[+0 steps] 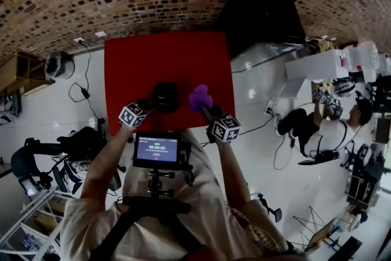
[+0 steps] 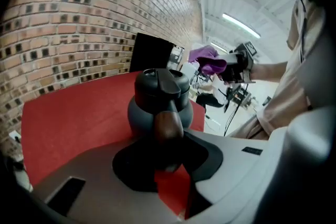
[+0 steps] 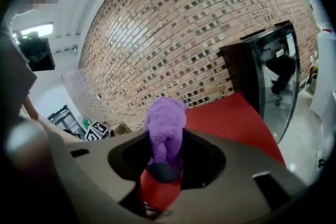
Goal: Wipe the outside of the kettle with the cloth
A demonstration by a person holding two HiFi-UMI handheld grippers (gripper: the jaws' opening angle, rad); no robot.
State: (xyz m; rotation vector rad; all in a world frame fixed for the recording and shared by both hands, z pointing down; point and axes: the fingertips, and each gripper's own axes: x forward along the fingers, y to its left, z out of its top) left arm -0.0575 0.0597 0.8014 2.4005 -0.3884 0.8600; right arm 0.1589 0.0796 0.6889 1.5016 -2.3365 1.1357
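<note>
At the centre-left of the head view my left gripper (image 1: 145, 107) is closed on the brown handle (image 2: 168, 124) of the dark kettle (image 1: 165, 96). The kettle stands upright on the red surface (image 1: 134, 64) directly ahead of that gripper, near the surface's lower edge in the frame. Just right of it, my right gripper (image 1: 206, 110) pinches the lower end of the purple cloth (image 1: 200, 96), whose bunched top rises close beside the kettle's right side; whether they touch I cannot tell.
</note>
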